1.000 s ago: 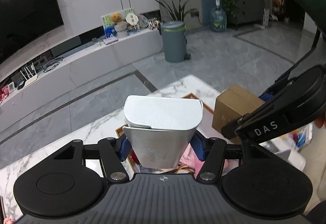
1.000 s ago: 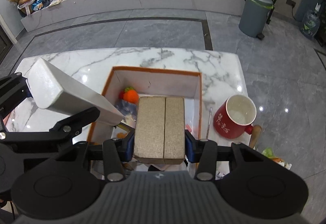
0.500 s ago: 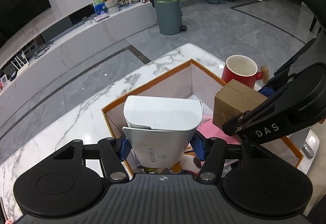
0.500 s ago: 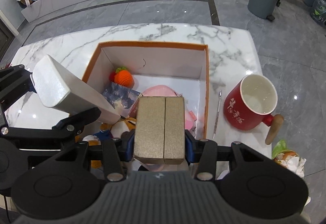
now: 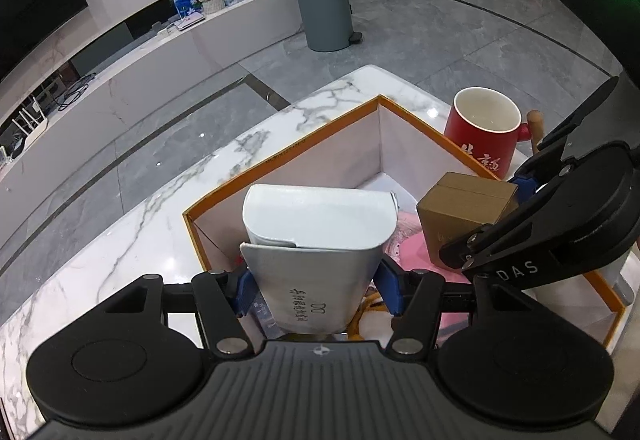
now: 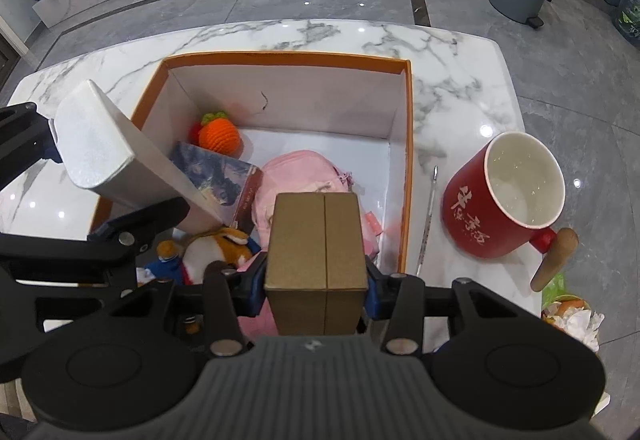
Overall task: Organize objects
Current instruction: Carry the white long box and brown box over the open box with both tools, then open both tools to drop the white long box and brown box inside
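My left gripper [image 5: 316,288] is shut on a white box [image 5: 316,240] and holds it over the near left corner of the orange-rimmed storage box [image 5: 280,160]. The white box also shows in the right wrist view [image 6: 104,156]. My right gripper [image 6: 316,278] is shut on a brown cardboard box [image 6: 316,252], held above the storage box [image 6: 288,58]; the brown box also shows in the left wrist view [image 5: 464,212]. Inside the storage box lie an orange knitted fruit [image 6: 220,134], a dark book [image 6: 220,176], a pink pouch [image 6: 304,176] and a plush toy [image 6: 216,248].
A red mug [image 6: 508,196] with a wooden handle stands on the marble table [image 6: 452,52] right of the storage box. A thin metal stick [image 6: 428,216] lies between them. Crumpled trash [image 6: 572,316] sits off the table's right edge. A grey bin [image 5: 324,8] stands on the floor.
Both grippers have moved forward and down over the storage box with their boxes held. The box interior and the red mug have come into fuller view.
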A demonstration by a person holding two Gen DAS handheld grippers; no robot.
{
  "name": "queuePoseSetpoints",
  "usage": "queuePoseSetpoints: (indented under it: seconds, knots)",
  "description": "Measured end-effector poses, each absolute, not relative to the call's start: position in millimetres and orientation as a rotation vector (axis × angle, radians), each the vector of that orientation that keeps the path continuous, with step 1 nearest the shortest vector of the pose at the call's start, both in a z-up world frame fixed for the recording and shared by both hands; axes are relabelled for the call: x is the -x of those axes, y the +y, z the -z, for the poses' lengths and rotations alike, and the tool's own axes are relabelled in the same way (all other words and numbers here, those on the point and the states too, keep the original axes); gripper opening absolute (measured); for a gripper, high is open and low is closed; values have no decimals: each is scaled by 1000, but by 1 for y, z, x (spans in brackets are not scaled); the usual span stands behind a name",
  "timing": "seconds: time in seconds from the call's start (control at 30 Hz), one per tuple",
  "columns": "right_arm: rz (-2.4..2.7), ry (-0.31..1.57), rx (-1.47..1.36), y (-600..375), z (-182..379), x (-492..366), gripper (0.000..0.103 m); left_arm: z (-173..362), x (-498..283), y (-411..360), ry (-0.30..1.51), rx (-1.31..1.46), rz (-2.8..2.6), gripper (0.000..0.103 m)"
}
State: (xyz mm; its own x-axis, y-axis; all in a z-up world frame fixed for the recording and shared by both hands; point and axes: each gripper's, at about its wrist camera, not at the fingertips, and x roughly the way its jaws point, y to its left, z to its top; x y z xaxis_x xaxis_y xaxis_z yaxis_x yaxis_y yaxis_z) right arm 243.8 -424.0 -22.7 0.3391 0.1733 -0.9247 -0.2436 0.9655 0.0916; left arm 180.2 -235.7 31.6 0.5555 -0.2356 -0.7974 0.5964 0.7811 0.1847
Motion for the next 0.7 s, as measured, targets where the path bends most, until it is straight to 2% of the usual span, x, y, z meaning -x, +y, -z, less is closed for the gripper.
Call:
queuePoseSetpoints:
  seconds: [0.7]
  knots:
    - [-285, 1172, -83, -439, 36, -290, 48, -17, -229, -242, 918, -426, 526, 68]
